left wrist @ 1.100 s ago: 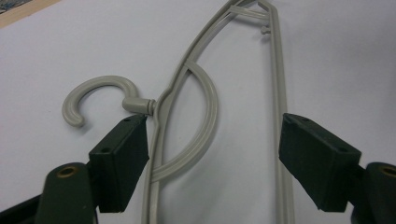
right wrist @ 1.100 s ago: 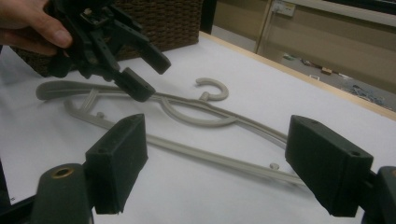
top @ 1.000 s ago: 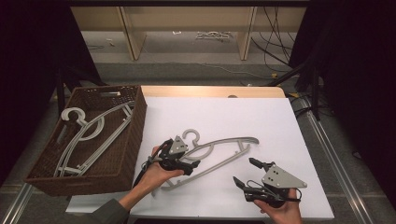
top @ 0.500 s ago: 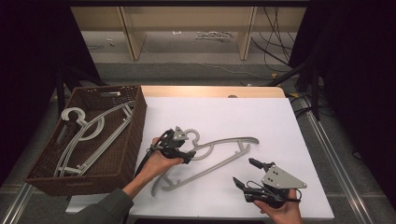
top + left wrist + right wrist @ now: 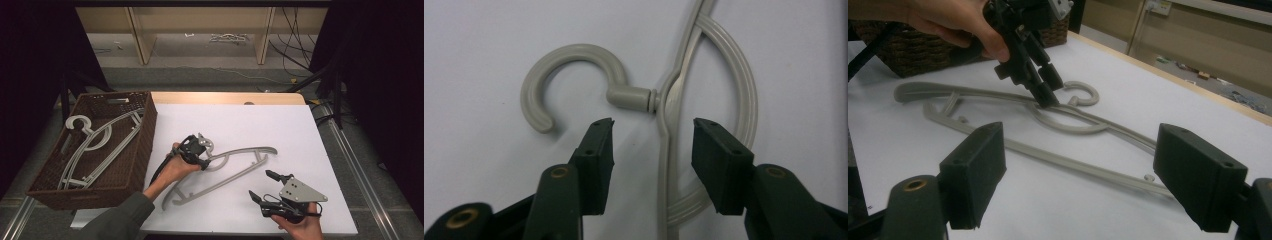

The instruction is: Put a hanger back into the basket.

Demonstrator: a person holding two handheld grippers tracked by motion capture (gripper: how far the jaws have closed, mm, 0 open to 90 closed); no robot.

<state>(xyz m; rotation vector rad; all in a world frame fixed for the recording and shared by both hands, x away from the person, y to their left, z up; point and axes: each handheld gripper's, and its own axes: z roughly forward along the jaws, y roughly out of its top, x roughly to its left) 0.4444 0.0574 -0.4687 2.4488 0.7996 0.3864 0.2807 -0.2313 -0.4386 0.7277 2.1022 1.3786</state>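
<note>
A grey plastic hanger [image 5: 227, 167] lies flat on the white table [image 5: 280, 130], directly under your left gripper [image 5: 199, 156]. In the left gripper view, the hanger's thin top bar [image 5: 665, 165] runs up between your two jaws, which are spread apart on either side of it without touching it. Just beyond the jaw tips sits the short neck where the hook [image 5: 569, 80] joins the bar; the hook curls away past the jaw at the left of that view. A curved inner rib [image 5: 744, 95] arcs past the jaw at the right of that view.

In the right gripper view, your left gripper [image 5: 1044, 95] points steeply down at the hanger [image 5: 1058, 127], its tips at or just above the bar beside the hook. Your left hand [image 5: 955, 20] grips it from above.

Your right gripper [image 5: 261, 187] is held low over the table, well apart from your left one, near the table's front edge. Its jaws stand wide apart with nothing between them. The hanger's lower bar lies on the table just ahead of them, and your right hand [image 5: 300, 227] holds it from behind.

Beyond your left gripper, away from your right one, a dark woven basket [image 5: 137, 150] sits at the table's edge. Inside it lie more grey hangers [image 5: 95, 142], one hook pointing toward the far corner.
</note>
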